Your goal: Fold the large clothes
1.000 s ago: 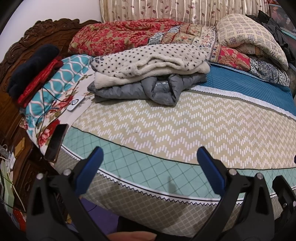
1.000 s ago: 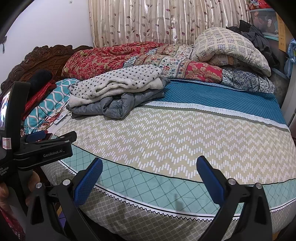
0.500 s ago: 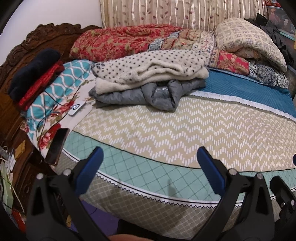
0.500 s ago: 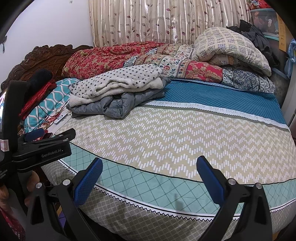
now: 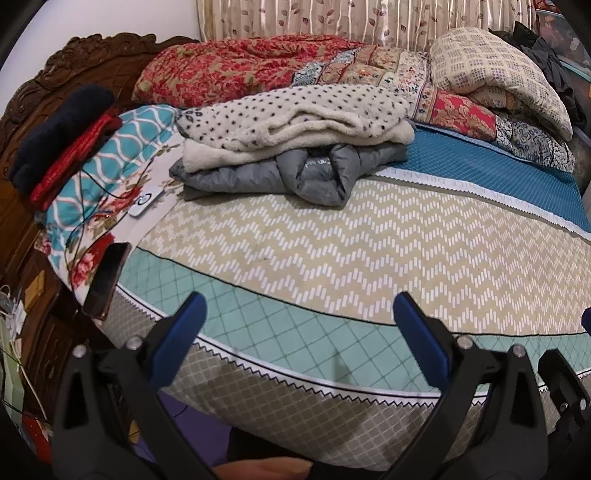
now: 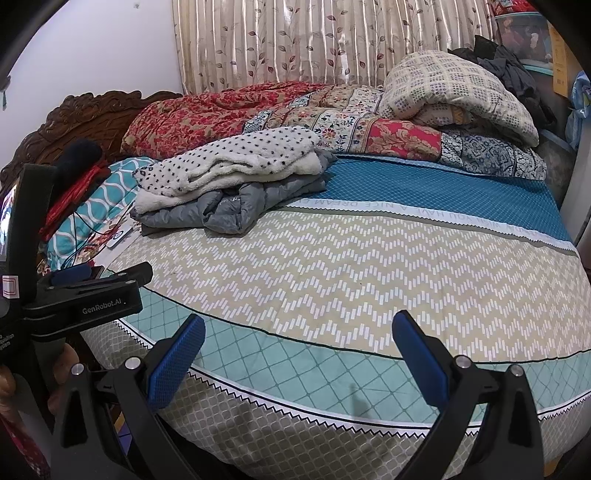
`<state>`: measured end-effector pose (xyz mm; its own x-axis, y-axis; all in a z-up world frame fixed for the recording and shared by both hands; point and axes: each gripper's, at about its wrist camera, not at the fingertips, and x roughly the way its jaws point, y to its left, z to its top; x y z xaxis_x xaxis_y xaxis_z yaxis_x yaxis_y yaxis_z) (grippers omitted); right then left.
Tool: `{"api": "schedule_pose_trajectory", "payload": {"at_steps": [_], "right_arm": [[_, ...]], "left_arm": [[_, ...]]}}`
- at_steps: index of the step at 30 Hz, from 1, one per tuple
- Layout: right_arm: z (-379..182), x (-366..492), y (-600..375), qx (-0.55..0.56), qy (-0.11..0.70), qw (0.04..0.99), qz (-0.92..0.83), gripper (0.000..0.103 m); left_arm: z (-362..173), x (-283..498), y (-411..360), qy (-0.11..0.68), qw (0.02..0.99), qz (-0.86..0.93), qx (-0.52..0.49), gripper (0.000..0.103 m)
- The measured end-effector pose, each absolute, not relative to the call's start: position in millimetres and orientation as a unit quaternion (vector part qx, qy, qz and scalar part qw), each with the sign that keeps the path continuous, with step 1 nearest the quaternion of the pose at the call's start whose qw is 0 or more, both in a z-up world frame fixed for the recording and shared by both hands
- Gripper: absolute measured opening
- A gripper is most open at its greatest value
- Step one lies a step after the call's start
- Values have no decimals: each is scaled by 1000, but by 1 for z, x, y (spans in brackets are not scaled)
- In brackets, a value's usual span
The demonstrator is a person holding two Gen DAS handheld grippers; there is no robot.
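While the left wrist view is looking across the bed (image 5: 332, 258), the left hand-held gripper (image 5: 299, 321) is hanging over the bed's near edge with its blue pads (image 5: 181, 328) spread wide and gripping nothing. Well beyond it, a folded grey puffer jacket (image 5: 314, 177) is lying on the zigzag bedsheet, and a spotted cream fleece (image 5: 295, 118) is resting folded on top of that jacket. Behind the jacket, a red floral quilt (image 5: 240, 70) is lying along the curtain (image 5: 351, 18). To the jacket's left, a dark phone (image 5: 107, 277) is sitting at the mattress edge.

Seen from the right wrist view, the right hand-held gripper (image 6: 299, 343) is likewise standing spread apart and empty above the bed's near edge (image 6: 314, 417). The grey puffer jacket (image 6: 236, 210) is lying far ahead, with the spotted fleece (image 6: 236, 162) stacked on it. The left hand-held gripper's black body (image 6: 88, 299) is showing to the jacket's lower left.
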<state>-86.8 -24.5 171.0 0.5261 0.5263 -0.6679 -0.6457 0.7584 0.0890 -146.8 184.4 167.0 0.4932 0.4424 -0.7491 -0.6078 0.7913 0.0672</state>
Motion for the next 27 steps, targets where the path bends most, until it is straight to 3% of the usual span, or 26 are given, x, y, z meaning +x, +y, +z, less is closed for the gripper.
{"api": "schedule_pose_trajectory", "payload": {"at_steps": [27], "right_arm": [[170, -87, -25, -84, 353, 869, 338, 92]], "left_arm": [[166, -149, 190, 402, 857, 305, -105, 97]]}}
